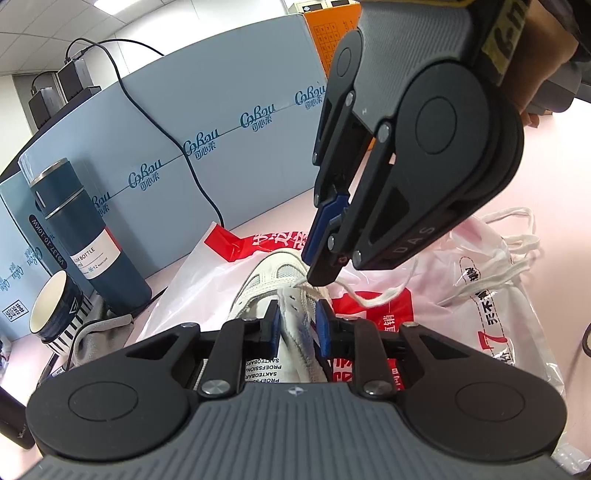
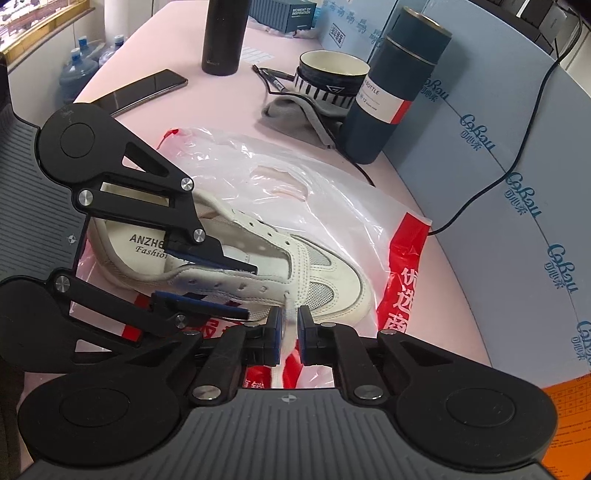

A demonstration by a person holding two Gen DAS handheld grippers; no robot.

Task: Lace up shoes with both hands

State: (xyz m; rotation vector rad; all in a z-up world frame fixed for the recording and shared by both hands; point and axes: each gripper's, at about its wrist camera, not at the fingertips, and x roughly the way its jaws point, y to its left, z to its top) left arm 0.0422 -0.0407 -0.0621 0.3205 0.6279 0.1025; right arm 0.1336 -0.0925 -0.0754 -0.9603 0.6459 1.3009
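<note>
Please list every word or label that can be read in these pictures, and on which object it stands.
"ANZHE... Fashion": shoe insole, partly hidden.
"Cobau": blue panel, repeated.
"BOTTLE": label of blue bottle; smaller print unreadable.
"MOMENT OF INSPIRATION": dark box.
"DAS": right gripper.
Chinese print on plastic bag: not transcribed.

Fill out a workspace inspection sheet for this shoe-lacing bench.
Surface: pink tabletop, partly covered by a red-and-white plastic bag.
Job's things: white lace-up sneaker lies on the bag; white flat shoelace runs from its eyelet row.
Clutter: dark blue insulated bottle, striped ceramic cup, grey cloth, black phone, black flask.
Grippers: left gripper shut on the sneaker's eyelet flap; right gripper shut on the shoelace.
Cables: black cable draped over the partition down to the tabletop.
Surroundings: blue-grey printed partition panel; blue water jugs beyond the table.
</note>
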